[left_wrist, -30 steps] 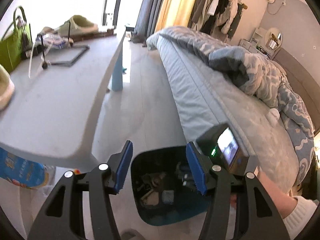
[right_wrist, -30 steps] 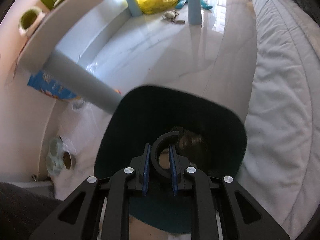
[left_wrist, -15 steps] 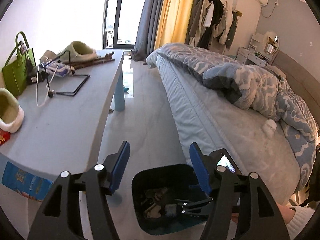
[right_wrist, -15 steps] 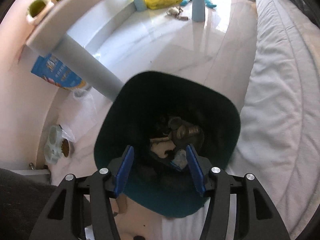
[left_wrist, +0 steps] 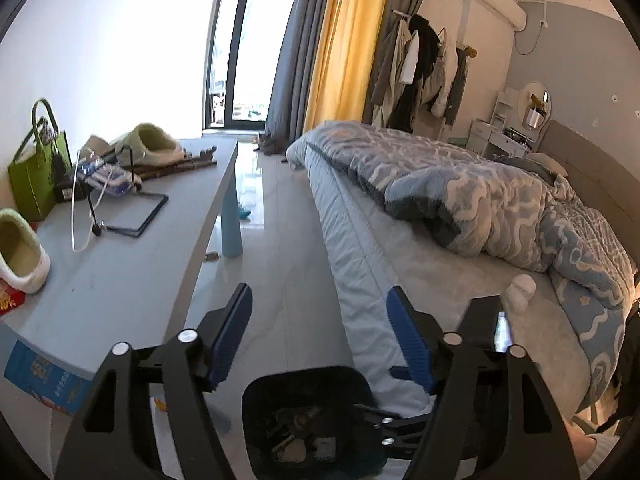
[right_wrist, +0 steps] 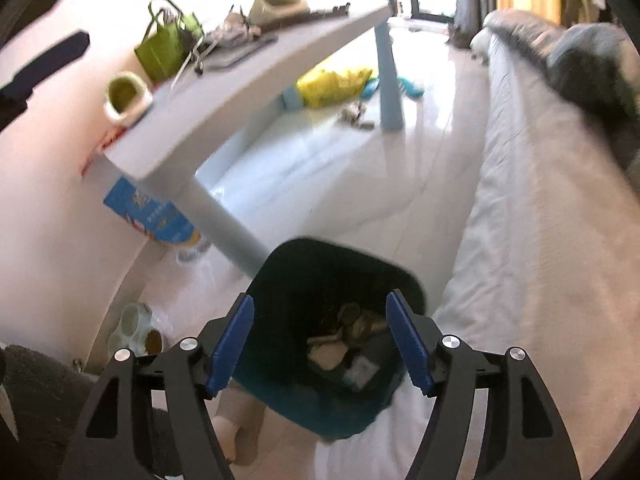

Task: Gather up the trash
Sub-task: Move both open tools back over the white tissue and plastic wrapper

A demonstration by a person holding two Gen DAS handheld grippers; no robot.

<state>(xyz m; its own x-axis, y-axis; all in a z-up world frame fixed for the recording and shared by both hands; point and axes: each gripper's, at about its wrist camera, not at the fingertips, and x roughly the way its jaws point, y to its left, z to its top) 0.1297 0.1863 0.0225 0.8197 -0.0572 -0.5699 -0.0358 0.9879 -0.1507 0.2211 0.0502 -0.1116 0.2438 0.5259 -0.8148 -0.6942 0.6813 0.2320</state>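
Between the right gripper's [right_wrist: 320,340] blue jaws nothing is held: they are opening, well apart and empty, poised above the dark bin [right_wrist: 280,280]. Down in that bin lies a heap of trash [right_wrist: 348,344], scraps and crumpled bits, so at least one load looks delivered. Left gripper [left_wrist: 320,336] now: its jaws are opening too, wide and bare, with the same bin [left_wrist: 304,384] showing below and just beyond them. Beside the bin stands the desk [left_wrist: 120,276], and it is far from tidy: a green bag [left_wrist: 34,168], two pale slippers [left_wrist: 152,146], a wire stand and oddments sit on top. Beyond the bin, under the desk, a yellow bag [right_wrist: 332,84] and small litter [right_wrist: 354,116] lie on the floor. My read: part done, with more pickups probably left around that desk.
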